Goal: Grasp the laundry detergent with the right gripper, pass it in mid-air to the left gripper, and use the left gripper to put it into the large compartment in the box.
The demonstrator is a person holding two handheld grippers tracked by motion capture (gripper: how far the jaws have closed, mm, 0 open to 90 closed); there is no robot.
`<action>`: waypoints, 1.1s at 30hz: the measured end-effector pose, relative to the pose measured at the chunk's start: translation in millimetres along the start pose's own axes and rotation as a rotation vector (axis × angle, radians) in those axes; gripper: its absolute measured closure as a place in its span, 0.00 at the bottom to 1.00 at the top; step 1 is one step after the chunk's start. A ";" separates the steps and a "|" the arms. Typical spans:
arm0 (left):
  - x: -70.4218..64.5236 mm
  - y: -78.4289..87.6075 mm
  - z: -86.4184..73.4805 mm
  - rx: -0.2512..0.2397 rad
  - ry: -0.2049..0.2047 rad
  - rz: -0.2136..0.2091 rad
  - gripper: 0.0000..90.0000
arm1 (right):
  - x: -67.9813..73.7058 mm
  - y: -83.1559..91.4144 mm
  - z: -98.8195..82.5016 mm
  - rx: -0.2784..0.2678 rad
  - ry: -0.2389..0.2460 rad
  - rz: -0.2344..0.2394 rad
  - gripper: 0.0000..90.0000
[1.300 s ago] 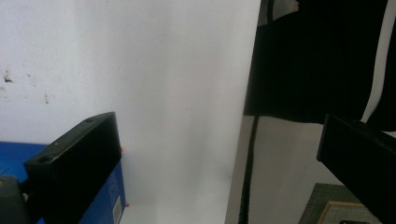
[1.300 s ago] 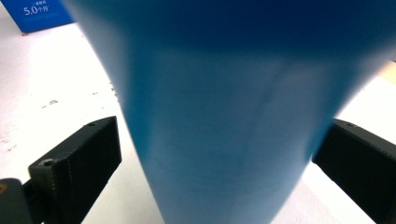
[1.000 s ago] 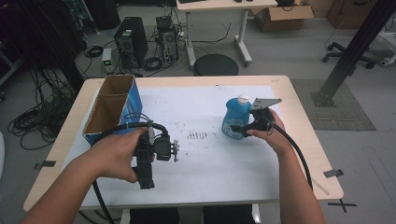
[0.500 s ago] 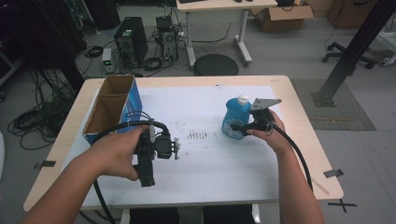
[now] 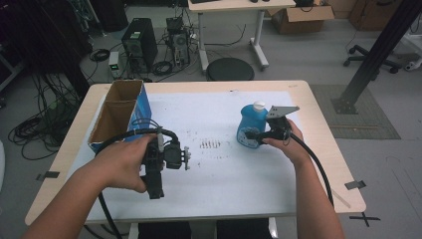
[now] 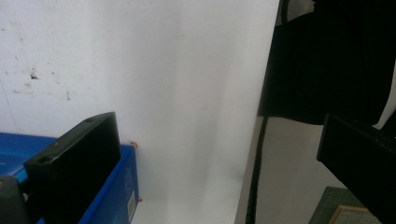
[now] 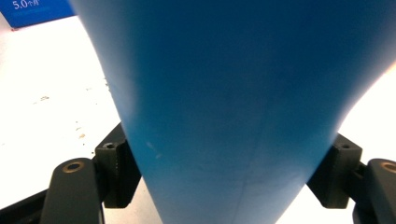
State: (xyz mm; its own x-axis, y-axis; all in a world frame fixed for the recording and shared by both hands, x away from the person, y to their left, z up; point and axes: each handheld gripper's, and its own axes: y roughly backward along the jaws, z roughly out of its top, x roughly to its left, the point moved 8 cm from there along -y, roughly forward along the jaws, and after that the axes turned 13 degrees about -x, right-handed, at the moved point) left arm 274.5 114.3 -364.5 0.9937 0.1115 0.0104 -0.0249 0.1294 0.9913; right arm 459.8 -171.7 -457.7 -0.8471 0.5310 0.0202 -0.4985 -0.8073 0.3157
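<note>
A blue bottle (image 5: 250, 127) with a white cap stands upright at the right of the white paper. My right gripper (image 5: 256, 134) is shut on its lower body from the right. In the right gripper view the bottle (image 7: 233, 93) bulges between both black jaws of the right gripper (image 7: 226, 172). At the left of the paper, a hand holds my left gripper (image 5: 164, 157) just above the sheet. In the left gripper view the left gripper (image 6: 215, 140) has its jaws wide apart, open over bare paper with nothing between them.
An open cardboard box (image 5: 119, 112) with a blue side stands at the table's left, its blue wall (image 6: 116, 196) close beside the left jaw. Small dark marks (image 5: 211, 144) dot the middle of the paper (image 5: 224, 189). Cables trail off the near edge.
</note>
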 end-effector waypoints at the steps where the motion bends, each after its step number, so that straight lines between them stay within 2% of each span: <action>1: 0.1 0.1 -0.3 0.001 -0.001 0.000 0.00 | 0.3 -0.2 -0.5 0.002 0.002 0.001 0.30; 10: 1.6 -0.3 -0.1 -0.004 0.001 -0.001 0.00 | 0.5 0.1 -1.6 0.001 0.002 0.011 0.36; 11: 4.7 -1.0 -0.7 -0.006 0.009 0.003 0.00 | 1.7 -0.9 -3.6 0.005 0.001 0.030 0.45; 19: 7.5 -0.6 -0.7 -0.011 0.018 0.003 0.00 | 2.5 -3.1 -5.0 -0.002 0.015 0.045 0.50; 26: 7.2 0.6 -1.5 -0.010 0.015 0.003 0.00 | 3.1 -1.9 -4.7 -0.011 0.004 0.050 0.51; 30: 8.2 2.0 -1.6 -0.012 0.017 0.007 0.00 | 6.3 1.2 2.4 -0.030 0.010 0.061 0.51; 33: 9.2 3.9 -0.5 -0.011 0.014 0.011 0.00 | 10.1 5.9 10.7 -0.030 0.034 0.074 0.51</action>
State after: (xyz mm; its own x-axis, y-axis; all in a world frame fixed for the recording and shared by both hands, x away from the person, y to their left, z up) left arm 283.5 116.3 -360.6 0.9917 0.1270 0.0196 -0.0373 0.1388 0.9896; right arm 450.3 -168.4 -445.4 -0.8872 0.4613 0.0100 -0.4395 -0.8516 0.2856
